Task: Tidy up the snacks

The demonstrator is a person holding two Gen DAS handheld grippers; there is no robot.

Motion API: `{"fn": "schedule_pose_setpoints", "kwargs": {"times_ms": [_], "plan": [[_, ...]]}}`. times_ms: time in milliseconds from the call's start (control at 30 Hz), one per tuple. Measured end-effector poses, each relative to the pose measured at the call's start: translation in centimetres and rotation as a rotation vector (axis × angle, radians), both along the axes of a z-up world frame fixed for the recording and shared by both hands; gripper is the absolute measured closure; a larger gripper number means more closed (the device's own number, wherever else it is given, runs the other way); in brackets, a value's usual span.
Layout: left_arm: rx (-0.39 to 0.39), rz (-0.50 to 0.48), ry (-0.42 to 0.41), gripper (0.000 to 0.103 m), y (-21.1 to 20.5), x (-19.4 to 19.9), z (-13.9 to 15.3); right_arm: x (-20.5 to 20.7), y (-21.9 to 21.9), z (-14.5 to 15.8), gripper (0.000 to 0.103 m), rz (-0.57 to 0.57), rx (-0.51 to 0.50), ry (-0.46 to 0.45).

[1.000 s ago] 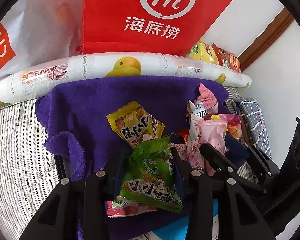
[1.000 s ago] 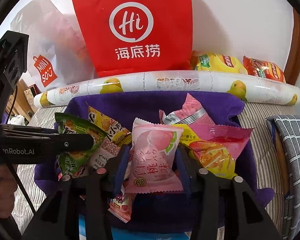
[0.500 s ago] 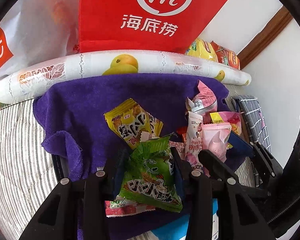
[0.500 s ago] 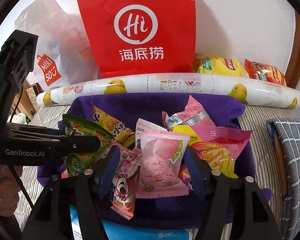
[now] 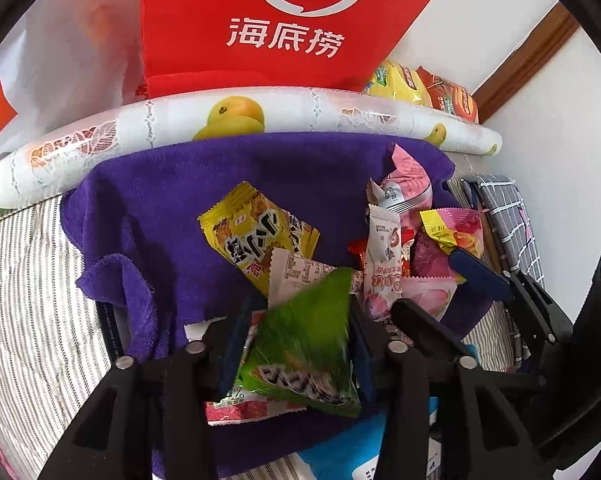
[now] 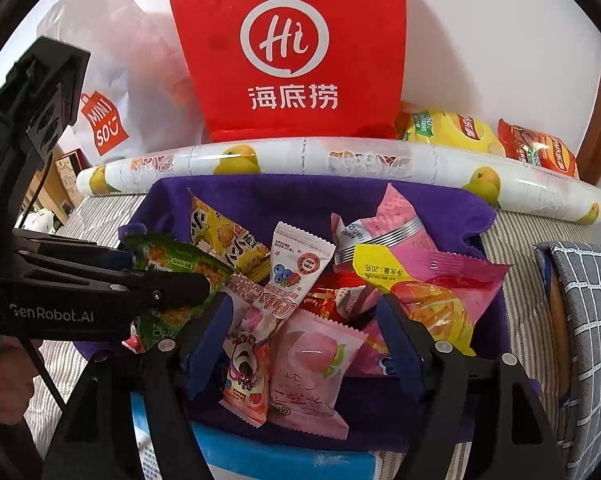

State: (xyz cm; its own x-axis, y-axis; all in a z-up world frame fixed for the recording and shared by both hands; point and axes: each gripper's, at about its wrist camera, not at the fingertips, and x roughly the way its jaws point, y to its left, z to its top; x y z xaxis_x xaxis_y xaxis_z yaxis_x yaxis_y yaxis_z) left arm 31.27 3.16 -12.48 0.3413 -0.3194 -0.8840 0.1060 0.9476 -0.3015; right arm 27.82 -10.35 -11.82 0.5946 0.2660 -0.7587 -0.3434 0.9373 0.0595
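A pile of snack packets lies on a purple towel. My left gripper is shut on a green snack packet, held just above the towel; it also shows in the right wrist view. My right gripper is open, its jaws wide apart over a pink peach packet that lies on the pile. A yellow packet, a white strawberry packet and a pink-and-yellow packet lie around it.
A rolled mango-print mat borders the towel at the back. Behind it stand a red Hi bag, a white Miniso bag and chip bags. A grey checked cushion lies at the right. Striped bedding surrounds the towel.
My right gripper opened and let go of the pink peach packet, which now lies on the pile. My left gripper still holds the green packet, which has tilted and shifted slightly.
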Motion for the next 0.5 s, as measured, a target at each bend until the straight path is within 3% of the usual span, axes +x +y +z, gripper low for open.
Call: {"fn": "schedule_pose_setpoints", "kwargs": {"times_ms": [267, 500], "plan": [[-0.004, 0.002, -0.082, 0.033, 0.3, -1.1, 2.6, -1.4, -0.8, 2.0, 0.029, -0.015, 0.068, -0.024], [0.009, 0.015, -0.137, 0.03, 1.0, -2.4, 4.8, -3.2, -0.7, 3.5, 0.029, -0.031, 0.069, -0.059]]}}
